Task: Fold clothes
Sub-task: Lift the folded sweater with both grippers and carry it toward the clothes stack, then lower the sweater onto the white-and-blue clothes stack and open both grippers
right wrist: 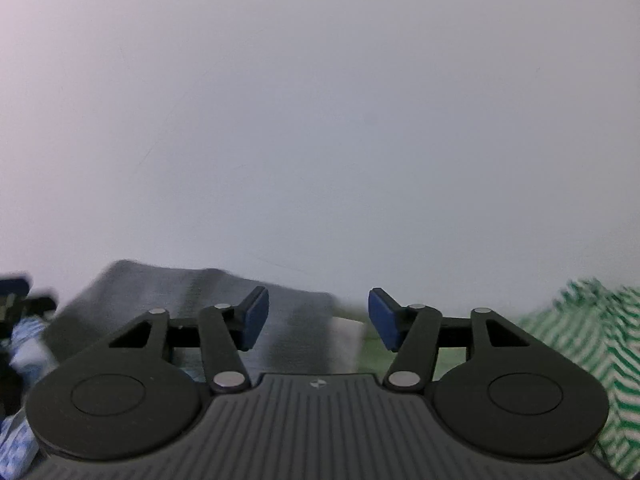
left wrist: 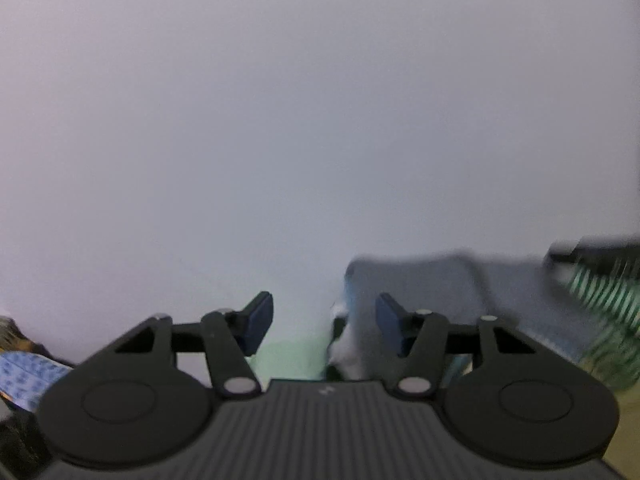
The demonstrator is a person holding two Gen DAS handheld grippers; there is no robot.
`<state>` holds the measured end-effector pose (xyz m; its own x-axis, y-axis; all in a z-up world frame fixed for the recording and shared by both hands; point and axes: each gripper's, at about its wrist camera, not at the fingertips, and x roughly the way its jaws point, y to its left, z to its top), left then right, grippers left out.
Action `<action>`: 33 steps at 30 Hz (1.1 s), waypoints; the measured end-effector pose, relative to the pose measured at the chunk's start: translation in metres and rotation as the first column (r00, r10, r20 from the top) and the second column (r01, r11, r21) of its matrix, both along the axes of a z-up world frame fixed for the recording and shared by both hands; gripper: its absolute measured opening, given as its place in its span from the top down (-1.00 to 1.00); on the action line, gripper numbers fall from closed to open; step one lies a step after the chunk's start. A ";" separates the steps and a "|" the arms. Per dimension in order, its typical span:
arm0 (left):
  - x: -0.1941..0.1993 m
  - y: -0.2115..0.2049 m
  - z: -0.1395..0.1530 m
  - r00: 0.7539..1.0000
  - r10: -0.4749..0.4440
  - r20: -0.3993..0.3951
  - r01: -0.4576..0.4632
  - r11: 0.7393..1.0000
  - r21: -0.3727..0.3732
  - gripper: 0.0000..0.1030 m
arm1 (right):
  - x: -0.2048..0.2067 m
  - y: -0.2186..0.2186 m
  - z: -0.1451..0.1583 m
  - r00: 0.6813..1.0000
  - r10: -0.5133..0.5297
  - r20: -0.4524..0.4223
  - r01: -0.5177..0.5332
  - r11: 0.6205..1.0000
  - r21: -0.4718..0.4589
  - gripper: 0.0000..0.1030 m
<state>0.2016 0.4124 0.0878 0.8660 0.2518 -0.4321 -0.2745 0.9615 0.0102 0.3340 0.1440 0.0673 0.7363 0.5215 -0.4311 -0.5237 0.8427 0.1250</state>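
Note:
A grey folded garment [left wrist: 436, 292] lies low in the left wrist view, to the right of my left gripper [left wrist: 325, 322], whose blue pads stand apart with nothing between them. In the right wrist view the same grey garment [right wrist: 192, 292] lies behind the left finger of my right gripper [right wrist: 318, 318], which is open and holds nothing. The grey cloth is blurred in both views. Its near edge is hidden behind the gripper bodies.
A green-and-white striped cloth [right wrist: 592, 344] is heaped at the right, also seen as striped cloth [left wrist: 600, 304]. A blue-and-white patterned cloth [left wrist: 28, 372] lies at the lower left. A pale green surface [left wrist: 288, 360] shows beneath. A plain white wall [right wrist: 320, 120] fills the upper view.

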 end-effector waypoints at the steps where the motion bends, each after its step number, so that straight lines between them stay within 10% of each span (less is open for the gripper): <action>1: 0.002 -0.003 0.001 1.000 -0.009 0.015 0.009 1.000 -0.017 -0.12 | -0.004 0.006 -0.003 1.000 0.017 -0.007 -0.017 1.000 -0.014 -0.09; 13: 0.071 0.005 -0.086 0.976 0.066 -0.207 -0.084 0.994 -0.077 -0.65 | 0.004 0.052 -0.052 0.991 0.067 -0.113 -0.085 0.983 -0.160 -0.18; 19: 0.082 -0.007 -0.073 0.965 0.117 -0.232 -0.113 0.993 0.031 -0.85 | -0.013 0.075 -0.040 0.997 0.013 -0.077 -0.028 0.980 -0.198 -0.18; 33: 0.038 -0.033 -0.048 0.955 0.180 -0.236 -0.184 0.983 0.006 -0.99 | -0.080 0.048 -0.015 0.990 -0.088 -0.109 0.078 0.993 -0.091 -0.54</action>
<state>0.2400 0.3791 0.0403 0.6800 0.3871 -0.6227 -0.4364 0.8961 0.0806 0.2536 0.1917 0.0525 0.7201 0.4176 -0.5542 -0.4380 0.8930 0.1038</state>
